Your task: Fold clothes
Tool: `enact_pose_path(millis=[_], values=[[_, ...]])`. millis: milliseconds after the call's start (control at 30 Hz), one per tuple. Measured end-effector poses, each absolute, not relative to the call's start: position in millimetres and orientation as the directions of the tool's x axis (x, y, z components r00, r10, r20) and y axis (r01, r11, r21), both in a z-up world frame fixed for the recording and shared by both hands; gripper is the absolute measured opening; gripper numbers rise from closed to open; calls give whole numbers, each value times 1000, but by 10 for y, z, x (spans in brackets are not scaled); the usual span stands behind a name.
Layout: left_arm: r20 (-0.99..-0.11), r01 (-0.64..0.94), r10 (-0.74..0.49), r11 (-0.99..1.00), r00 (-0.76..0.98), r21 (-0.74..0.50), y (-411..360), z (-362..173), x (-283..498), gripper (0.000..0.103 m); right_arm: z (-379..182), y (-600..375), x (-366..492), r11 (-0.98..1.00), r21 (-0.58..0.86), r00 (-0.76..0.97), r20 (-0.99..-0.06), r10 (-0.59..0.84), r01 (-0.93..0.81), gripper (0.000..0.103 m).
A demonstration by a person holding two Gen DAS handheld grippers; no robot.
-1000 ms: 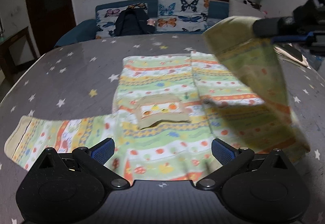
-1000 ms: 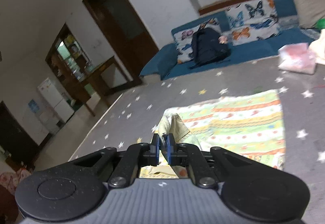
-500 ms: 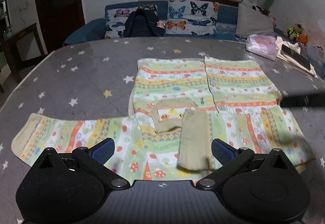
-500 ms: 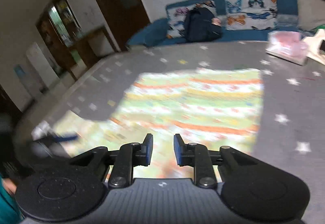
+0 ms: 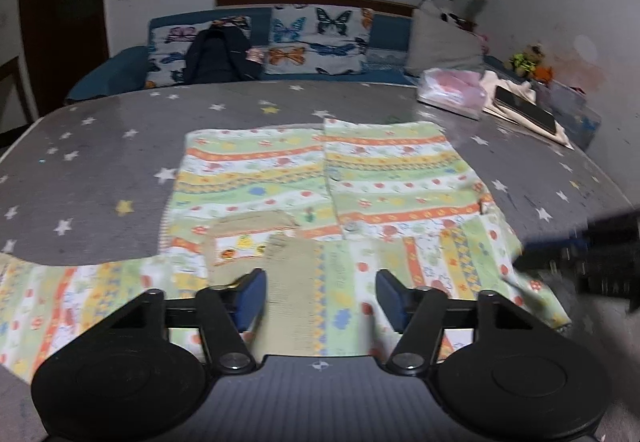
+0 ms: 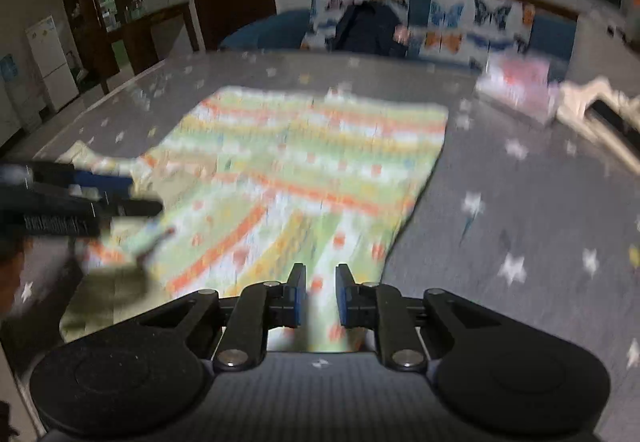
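Striped shirt (image 5: 320, 181) lying flat on starry counter (image 5: 100, 161), one sleeve (image 5: 304, 282) folded in, other sleeve (image 5: 60, 298) still waiting, left gripper (image 5: 320, 294) fingers closing half-wide, right gripper (image 6: 318, 294) fingers narrowing, both empty.

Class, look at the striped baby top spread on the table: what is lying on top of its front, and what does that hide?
One sleeve is folded across the top, its beige cuff beside the small pocket. The chest beneath the sleeve is covered and cannot be seen. The other sleeve lies stretched out on the table.
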State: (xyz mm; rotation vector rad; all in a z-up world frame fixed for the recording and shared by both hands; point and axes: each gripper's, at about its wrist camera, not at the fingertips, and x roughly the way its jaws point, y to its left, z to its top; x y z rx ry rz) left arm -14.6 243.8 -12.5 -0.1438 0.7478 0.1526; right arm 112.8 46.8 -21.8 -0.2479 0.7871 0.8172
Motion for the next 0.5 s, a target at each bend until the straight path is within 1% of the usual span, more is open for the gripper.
enact_pose_path(millis=[67, 167, 267, 333, 367, 433, 467, 500], values=[[-699, -182, 74, 980, 712, -81, 2436, -190, -104, 53, -192, 538, 1210, 681, 85, 442, -702, 559, -727, 15], [-722, -195, 68, 976, 688, -93, 2487, -298, -74, 52, -284, 654, 1319, 701, 36, 471, -716, 515, -712, 15], [-718, -187, 49, 976, 694, -114, 2548, -321, -120, 52, -408, 666, 1391, 714, 36, 459, -744, 486, -699, 14], [-716, -191, 46, 974, 697, -123, 2583, -295, -162, 53, -412, 639, 1351, 715, 36, 469, -732, 495, -698, 15], [-715, -194, 46, 973, 698, -126, 2596, -278, -177, 53, -385, 639, 1318, 714, 35, 474, -724, 500, -699, 17], [-710, -205, 64, 972, 701, -114, 2610, -229, -215, 56, -330, 653, 1238, 702, 42, 474, -709, 522, -711, 17], [-706, -213, 77, 971, 704, -106, 2617, -203, -237, 59, -313, 667, 1194, 692, 49, 467, -703, 536, -720, 18], [-703, -223, 91, 970, 706, -99, 2627, -177, -262, 64, -296, 684, 1148, 682, 56, 460, -698, 550, -730, 21]])
